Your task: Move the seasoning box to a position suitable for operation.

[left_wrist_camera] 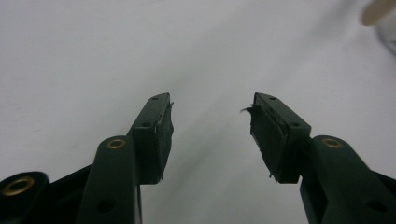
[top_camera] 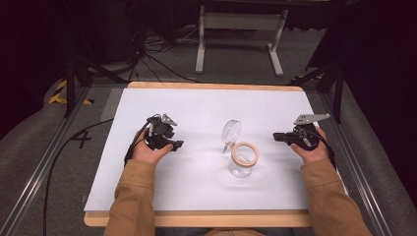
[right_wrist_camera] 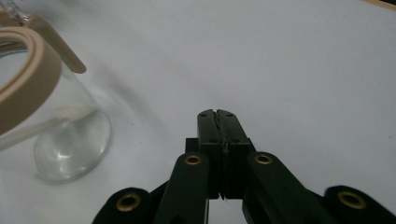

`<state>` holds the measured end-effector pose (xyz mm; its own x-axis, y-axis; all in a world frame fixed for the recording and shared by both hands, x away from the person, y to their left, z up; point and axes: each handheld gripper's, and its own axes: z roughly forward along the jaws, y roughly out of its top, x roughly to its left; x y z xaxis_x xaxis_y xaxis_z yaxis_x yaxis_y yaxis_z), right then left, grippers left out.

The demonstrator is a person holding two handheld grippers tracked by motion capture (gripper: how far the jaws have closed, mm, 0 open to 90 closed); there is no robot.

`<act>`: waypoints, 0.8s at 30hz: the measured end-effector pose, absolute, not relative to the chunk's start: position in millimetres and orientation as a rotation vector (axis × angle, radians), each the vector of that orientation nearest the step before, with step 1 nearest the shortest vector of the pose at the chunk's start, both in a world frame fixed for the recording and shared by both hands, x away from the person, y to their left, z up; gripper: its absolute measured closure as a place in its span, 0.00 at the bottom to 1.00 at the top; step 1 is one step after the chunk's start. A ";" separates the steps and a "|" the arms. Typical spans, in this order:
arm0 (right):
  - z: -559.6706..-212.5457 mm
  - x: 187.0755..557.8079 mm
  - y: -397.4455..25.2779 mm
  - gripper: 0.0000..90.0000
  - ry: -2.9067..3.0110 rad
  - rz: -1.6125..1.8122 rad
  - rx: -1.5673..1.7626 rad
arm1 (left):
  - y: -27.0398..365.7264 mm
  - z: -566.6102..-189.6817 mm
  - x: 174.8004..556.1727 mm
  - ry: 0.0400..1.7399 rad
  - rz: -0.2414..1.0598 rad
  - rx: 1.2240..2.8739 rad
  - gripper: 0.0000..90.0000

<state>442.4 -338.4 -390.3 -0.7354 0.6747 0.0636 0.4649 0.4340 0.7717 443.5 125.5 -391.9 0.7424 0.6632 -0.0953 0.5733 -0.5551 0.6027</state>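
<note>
A white sheet (top_camera: 196,105) covers the desk (top_camera: 211,86), whose pale wooden edge shows along the far and near sides. Grey carpet (top_camera: 236,61) spreads beyond it, crossed by loose black cables (top_camera: 157,61). A white metal frame (top_camera: 241,22) on two legs stands farther back. Black stands (top_camera: 71,86) flank the desk, with yellow-and-black hazard tape (top_camera: 59,91) on the floor at the left. Metal rails (top_camera: 39,167) run along both sides. The far room lies in darkness.
</note>
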 end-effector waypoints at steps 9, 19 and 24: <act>-379.6 435.4 -326.0 0.99 2.464 1.206 0.914 | 116.1 -378.6 439.2 0.890 0.108 2.322 0.53; -373.2 431.3 -317.8 0.98 2.612 1.217 0.842 | 109.2 -364.8 427.0 0.816 0.067 2.336 0.46; -359.9 422.0 -309.9 0.99 2.661 1.217 0.772 | 101.4 -360.5 421.3 0.792 0.058 2.359 0.48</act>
<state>422.0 -309.9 -359.9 -0.8636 0.4934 0.1036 0.4010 0.5478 0.7343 421.3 101.4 -360.5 0.8174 0.5552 -0.1538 0.5272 -0.6131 0.5884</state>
